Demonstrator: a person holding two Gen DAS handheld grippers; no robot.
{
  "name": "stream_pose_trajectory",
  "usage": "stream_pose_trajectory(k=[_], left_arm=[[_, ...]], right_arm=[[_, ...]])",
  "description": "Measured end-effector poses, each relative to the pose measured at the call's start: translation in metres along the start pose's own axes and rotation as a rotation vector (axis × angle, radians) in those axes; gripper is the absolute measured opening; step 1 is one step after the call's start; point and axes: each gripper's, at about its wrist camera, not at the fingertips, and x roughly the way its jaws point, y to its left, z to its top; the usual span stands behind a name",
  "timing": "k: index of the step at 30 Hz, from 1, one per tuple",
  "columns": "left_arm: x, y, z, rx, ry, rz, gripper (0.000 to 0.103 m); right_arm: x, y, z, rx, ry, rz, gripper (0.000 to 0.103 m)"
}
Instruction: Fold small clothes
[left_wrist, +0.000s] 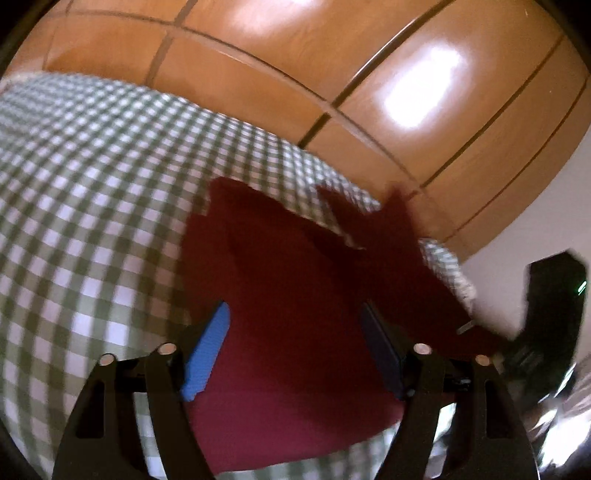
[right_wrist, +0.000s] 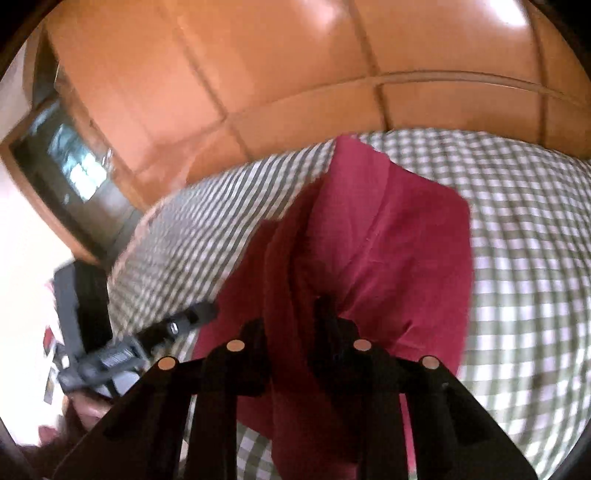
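Observation:
A dark red garment (left_wrist: 266, 236) lies on a bed with a green-and-white checked cover (left_wrist: 92, 184). My left gripper (left_wrist: 293, 310) hovers just over the garment's near part, open, its blue pads (left_wrist: 207, 354) wide apart with nothing pinched between them. The cloth's far right corner (left_wrist: 402, 221) is pulled up and blurred. In the right wrist view my right gripper (right_wrist: 291, 317) is shut on a bunched fold of the red garment (right_wrist: 399, 229), which drapes from its fingers onto the checked cover (right_wrist: 517, 229). The left gripper's black body (right_wrist: 110, 354) shows at the lower left.
Glossy orange-brown wooden panels (left_wrist: 258, 55) rise behind the bed. A dark glass-fronted cabinet (right_wrist: 74, 158) stands at the left of the right wrist view. The bed's edge (left_wrist: 450, 266) runs close to the garment's right side, with a pale wall beyond.

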Motion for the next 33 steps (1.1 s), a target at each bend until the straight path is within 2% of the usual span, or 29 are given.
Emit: stream_pose_trajectory(k=[3, 4, 7, 9, 12, 13, 15, 18, 19, 23, 26, 28, 29, 30, 31, 32, 33], left_arm=[[0.002, 0.001, 0.004, -0.048, 0.017, -0.087, 0.081], [0.004, 0.002, 0.006, -0.074, 0.029, -0.119, 0.086], [0.015, 0.005, 0.012, -0.136, 0.071, -0.191, 0.088], [0.023, 0.003, 0.015, -0.150, 0.090, -0.211, 0.089], [0.038, -0.001, 0.019, -0.149, 0.134, -0.219, 0.089], [0.044, -0.003, 0.020, -0.148, 0.150, -0.208, 0.089], [0.052, -0.003, 0.020, -0.147, 0.170, -0.209, 0.089], [0.059, -0.003, 0.023, -0.158, 0.193, -0.211, 0.089], [0.060, -0.004, 0.024, -0.160, 0.197, -0.214, 0.089], [0.064, -0.013, 0.029, -0.151, 0.218, -0.233, 0.089], [0.071, -0.026, 0.032, -0.102, 0.244, -0.204, 0.089], [0.077, -0.034, 0.030, -0.066, 0.272, -0.165, 0.088], [0.082, -0.039, 0.028, -0.043, 0.291, -0.140, 0.085], [0.086, -0.043, 0.027, -0.024, 0.301, -0.111, 0.075], [0.088, -0.045, 0.027, -0.004, 0.307, -0.084, 0.061], [0.089, -0.048, 0.026, 0.026, 0.310, -0.052, 0.053], [0.088, -0.048, 0.026, 0.051, 0.307, -0.027, 0.035]], right_arm=[[0.024, 0.017, -0.014, -0.089, 0.038, -0.050, 0.021], [0.029, 0.022, -0.019, -0.120, 0.045, -0.067, 0.021], [0.030, 0.028, -0.026, -0.171, 0.037, -0.056, 0.028], [0.026, 0.028, -0.027, -0.182, 0.031, -0.002, 0.037], [0.005, 0.021, -0.030, -0.127, 0.022, 0.183, 0.056], [-0.004, 0.016, -0.032, -0.106, 0.009, 0.224, 0.060], [-0.027, -0.001, -0.037, -0.056, -0.033, 0.260, 0.060], [-0.050, -0.032, -0.047, 0.001, -0.077, 0.206, 0.060], [-0.055, -0.045, -0.053, 0.015, -0.083, 0.155, 0.061], [-0.048, -0.076, -0.071, 0.060, -0.047, 0.051, 0.054], [-0.036, -0.074, -0.082, 0.052, -0.026, 0.053, 0.053], [-0.029, -0.064, -0.086, 0.016, -0.028, 0.025, 0.054], [-0.027, -0.061, -0.087, 0.007, -0.030, 0.019, 0.055], [-0.026, -0.058, -0.088, 0.002, -0.032, 0.016, 0.056], [-0.025, -0.054, -0.089, -0.005, -0.031, 0.017, 0.056], [-0.025, -0.050, -0.090, -0.014, -0.028, 0.021, 0.056], [-0.026, -0.045, -0.090, -0.021, -0.027, 0.027, 0.056]])
